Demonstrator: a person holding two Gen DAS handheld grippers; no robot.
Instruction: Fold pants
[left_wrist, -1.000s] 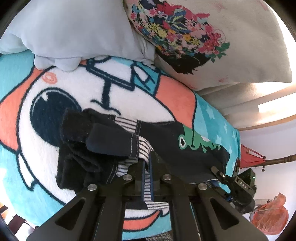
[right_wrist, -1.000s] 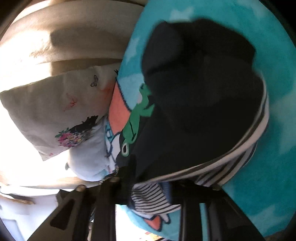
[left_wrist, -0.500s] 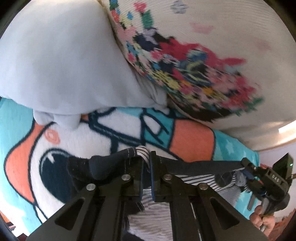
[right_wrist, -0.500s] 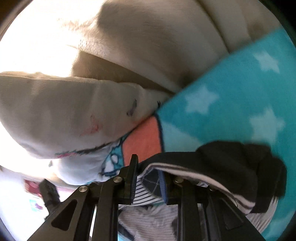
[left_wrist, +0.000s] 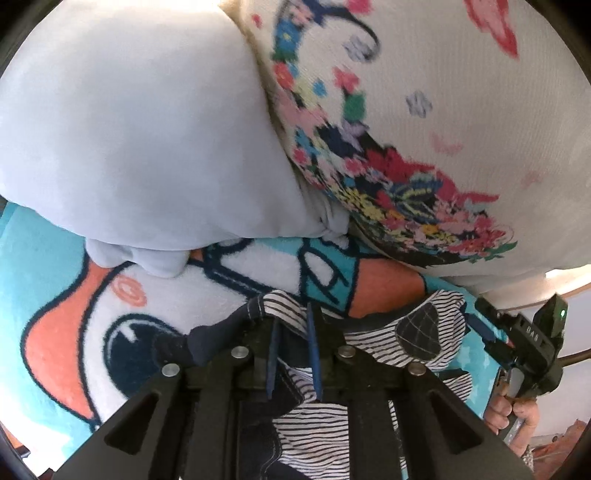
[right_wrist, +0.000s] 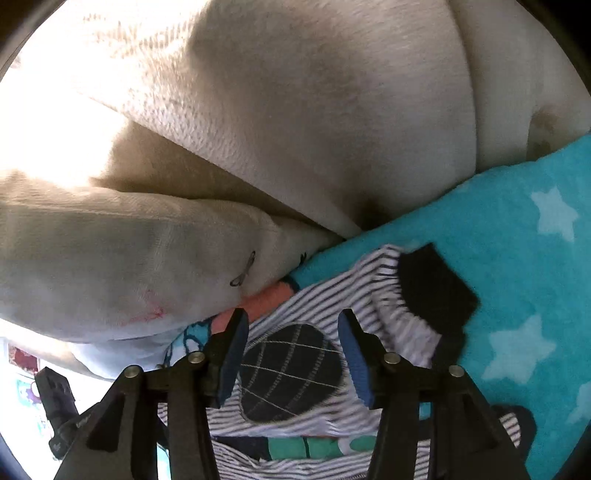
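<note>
The pants (left_wrist: 402, 354) are navy outside with a black-and-white striped lining, a dark round patch (right_wrist: 291, 373) and navy cuffs. They lie spread on the cartoon blanket (left_wrist: 122, 295) just below the pillows. My left gripper (left_wrist: 291, 328) has its jaws slightly apart, with the striped pant edge between and under the pads. My right gripper (right_wrist: 291, 332) is open, its blue pads on either side of the dark patch and holding nothing. The right gripper also shows in the left wrist view (left_wrist: 524, 339), at the pants' right end.
A pale grey pillow (left_wrist: 147, 129) and a flowered white pillow (left_wrist: 424, 129) lie right beyond the pants. A beige upholstered headboard (right_wrist: 314, 110) rises behind them. The turquoise star-patterned blanket (right_wrist: 517, 258) extends to the right.
Both grippers carried the pants up toward the pillows and laid them flat, striped lining up. The right gripper's jaws opened and let go; the left jaws parted slightly.
</note>
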